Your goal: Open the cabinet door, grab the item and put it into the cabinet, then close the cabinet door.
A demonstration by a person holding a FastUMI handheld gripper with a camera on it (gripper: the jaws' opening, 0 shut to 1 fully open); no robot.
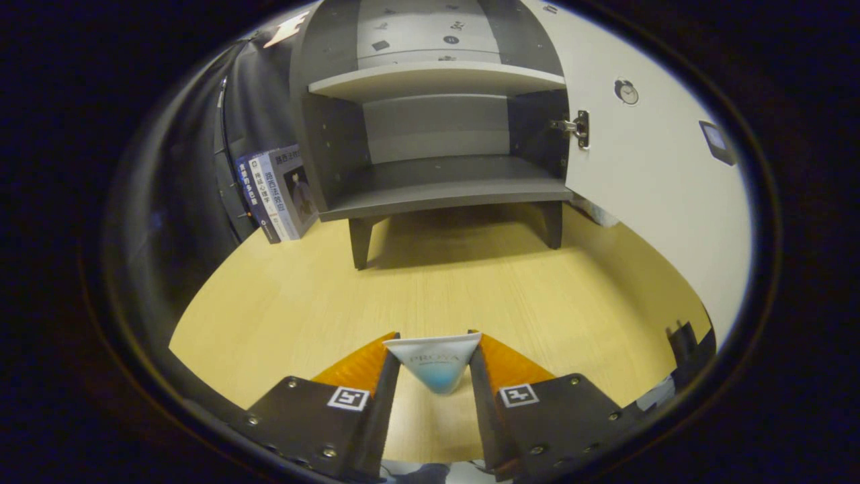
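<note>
Furthest left, a few books lean upright against the booth wall, just beside the cabinet. The cabinet stands on short legs on the wooden table, well beyond the fingers, with two bare shelves: an upper one and a lower one that looks the easier to reach. Nearer, the gripper is closed to a narrow gap on a small tube, both fingers pressing its sides; the tube hangs crimped end up, tapering downward, and appears to be lifted off the table, though that cannot be told for sure. To the right the door is swung wide open on its hinge, with a small round knob-like fitting near its top. So the opening is done and the item is grabbed; the step in hand is, by my judgement, carrying it to the cabinet. The next move calls for travelling forward and rising enough to clear the lower shelf's front edge, setting the tube well inside, then releasing. The door still needs closing afterwards.
</note>
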